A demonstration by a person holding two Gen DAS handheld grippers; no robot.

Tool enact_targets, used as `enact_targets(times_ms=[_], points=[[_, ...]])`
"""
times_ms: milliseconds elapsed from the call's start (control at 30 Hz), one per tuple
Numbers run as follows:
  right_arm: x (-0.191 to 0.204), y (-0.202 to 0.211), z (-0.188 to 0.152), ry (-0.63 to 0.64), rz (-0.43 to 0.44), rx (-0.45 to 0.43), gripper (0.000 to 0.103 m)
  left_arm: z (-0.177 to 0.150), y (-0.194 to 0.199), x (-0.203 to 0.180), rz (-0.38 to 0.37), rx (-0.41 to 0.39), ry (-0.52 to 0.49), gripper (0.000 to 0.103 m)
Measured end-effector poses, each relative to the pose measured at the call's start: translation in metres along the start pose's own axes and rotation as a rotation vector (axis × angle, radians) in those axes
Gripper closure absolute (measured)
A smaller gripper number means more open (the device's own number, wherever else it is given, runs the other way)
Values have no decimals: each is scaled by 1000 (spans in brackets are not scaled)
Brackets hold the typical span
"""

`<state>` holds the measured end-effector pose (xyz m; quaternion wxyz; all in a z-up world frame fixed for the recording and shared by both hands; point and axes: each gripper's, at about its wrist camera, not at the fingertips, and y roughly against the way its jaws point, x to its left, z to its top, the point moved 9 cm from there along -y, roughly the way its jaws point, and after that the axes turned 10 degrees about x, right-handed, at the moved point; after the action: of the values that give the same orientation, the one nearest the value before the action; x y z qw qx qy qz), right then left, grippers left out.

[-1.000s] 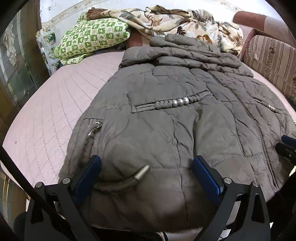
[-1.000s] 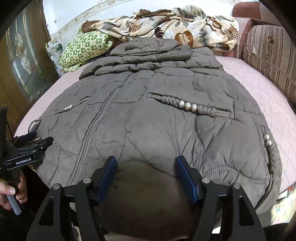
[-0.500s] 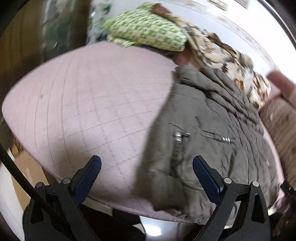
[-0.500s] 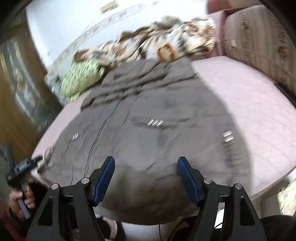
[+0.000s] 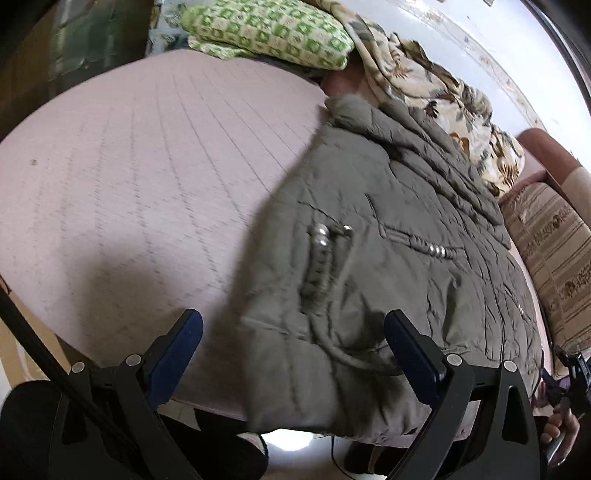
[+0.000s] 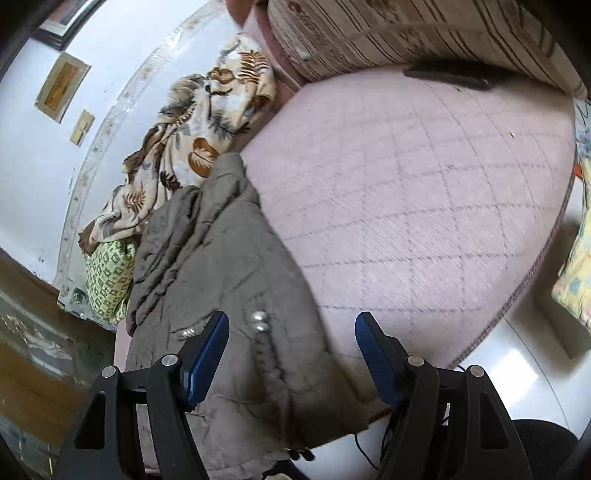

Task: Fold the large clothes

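A large grey-brown quilted coat (image 5: 388,258) lies spread on the pink quilted bed (image 5: 147,166), hood toward the far pillows, hem hanging over the near edge. My left gripper (image 5: 293,341) is open and empty, over the coat's left hem corner. My right gripper (image 6: 291,345) is open and empty over the coat's (image 6: 221,277) right hem side, near a beaded cord (image 6: 260,321). The right gripper also shows at the right edge of the left wrist view (image 5: 570,373).
A green checked pillow (image 5: 269,33) and a leaf-print blanket (image 5: 436,99) lie at the bed's head. A striped cushion (image 5: 554,251) stands along the right side. The bed's near edge drops to a shiny floor (image 6: 517,369).
Both grippers have swung outward and tilted: the left toward the coat's left hem corner, the right toward its right side. Both stay open. The coat has not moved.
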<state>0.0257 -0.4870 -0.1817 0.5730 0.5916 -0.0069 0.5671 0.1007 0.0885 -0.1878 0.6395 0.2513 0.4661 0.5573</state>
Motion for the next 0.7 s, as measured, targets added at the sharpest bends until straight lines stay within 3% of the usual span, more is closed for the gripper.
enact_targets(times_ms=[333, 533, 633, 700], points=[[4, -35, -27, -2, 64, 136, 27, -8, -7, -28, 7, -6, -101, 5], [25, -40, -50, 59, 102, 139, 26, -7, -6, -28, 1, -23, -95, 8], [55, -21, -52, 198, 183, 74, 35, -7, -5, -28, -1, -30, -89, 8], [62, -12, -48, 233, 195, 24, 35, -7, -5, -27, 6, -31, -96, 8]])
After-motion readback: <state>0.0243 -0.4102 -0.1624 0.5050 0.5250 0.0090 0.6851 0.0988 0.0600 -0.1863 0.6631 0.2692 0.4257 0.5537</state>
